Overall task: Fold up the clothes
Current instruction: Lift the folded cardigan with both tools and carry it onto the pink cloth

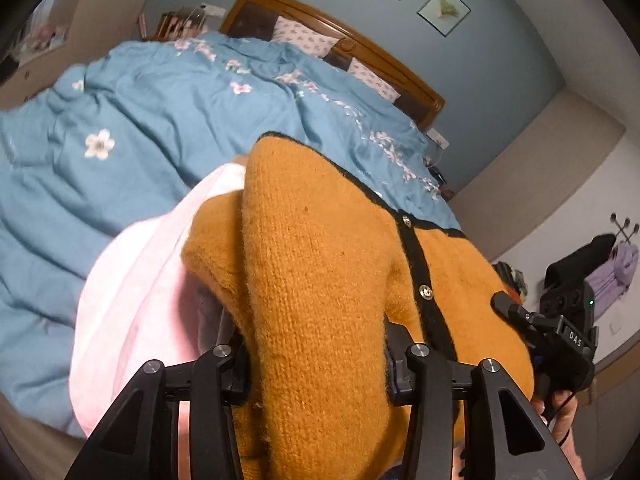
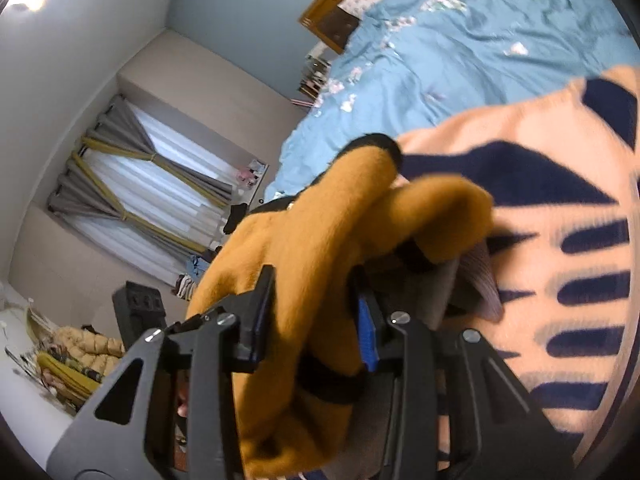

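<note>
On my left wrist view, the mustard cardigan fills the near centre, its long axis running from 6 o'clock up toward 12, with the black button band slanting up toward 11 o'clock. My left gripper is clamped on a thick fold of that knit, jaws only partly closed around the bulk. Just left of it, at 9 o'clock, a pink garment lies under the cardigan. My right gripper shows at 3 o'clock, touching the cardigan's edge.

On my right wrist view, the right gripper pinches a bunched fold of the cardigan, which reaches toward 1 o'clock; motion blur makes the exact contact hard to judge. At 3 o'clock a peach garment with navy stripes lies beside it.

Beyond everything spreads the blue floral duvet, then the wooden headboard at 12 o'clock.
</note>
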### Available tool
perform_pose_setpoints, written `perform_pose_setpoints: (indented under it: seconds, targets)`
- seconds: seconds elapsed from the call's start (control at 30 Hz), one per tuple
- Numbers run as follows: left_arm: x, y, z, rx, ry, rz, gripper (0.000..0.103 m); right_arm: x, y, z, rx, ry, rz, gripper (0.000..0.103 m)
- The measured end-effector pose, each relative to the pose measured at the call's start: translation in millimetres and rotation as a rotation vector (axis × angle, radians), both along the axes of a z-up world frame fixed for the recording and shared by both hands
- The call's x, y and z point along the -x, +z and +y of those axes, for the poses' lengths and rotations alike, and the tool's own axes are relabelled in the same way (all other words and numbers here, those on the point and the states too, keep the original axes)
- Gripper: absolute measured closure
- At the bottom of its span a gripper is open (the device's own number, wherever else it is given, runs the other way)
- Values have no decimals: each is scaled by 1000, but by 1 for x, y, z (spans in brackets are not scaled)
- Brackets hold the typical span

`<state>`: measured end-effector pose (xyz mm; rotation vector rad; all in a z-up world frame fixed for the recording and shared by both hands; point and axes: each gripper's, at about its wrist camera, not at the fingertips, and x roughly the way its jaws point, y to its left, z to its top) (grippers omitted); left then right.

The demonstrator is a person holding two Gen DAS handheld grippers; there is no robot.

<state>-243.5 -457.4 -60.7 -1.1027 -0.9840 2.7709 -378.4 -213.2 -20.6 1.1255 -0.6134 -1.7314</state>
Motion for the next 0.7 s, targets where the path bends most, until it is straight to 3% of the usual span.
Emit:
perform_pose_setpoints:
  seconds: [0.03,0.1,0.13,0.27,0.33,0.37,0.47,0.7]
  targets:
    - [-1,0,0,-7,0,2,56,-1,-2,3,4,1,-9,61]
    - [0,2,3,6,-2,-6,56,-8,-2,6,16,26,-17,40]
    - [1,3,4,13,-3,-10,55,-12,-3,7,23,41,-20,36]
    - [2,4,9,21,2,-24,50,-26,-5,2,-10,105,-5,33]
    - [3,4,10,27,5,-31,50,-32,-5,-1,-26,122,16,48]
    - [3,5,11,31,6,-33,50,-33,-5,-1,-30,122,27,62]
    - [1,11,13,28,4,-28,51,-36,-3,5,-26,112,40,74]
    - [-4,23,24,47,-36,3,50,-45,11,33,68,96,63,81]
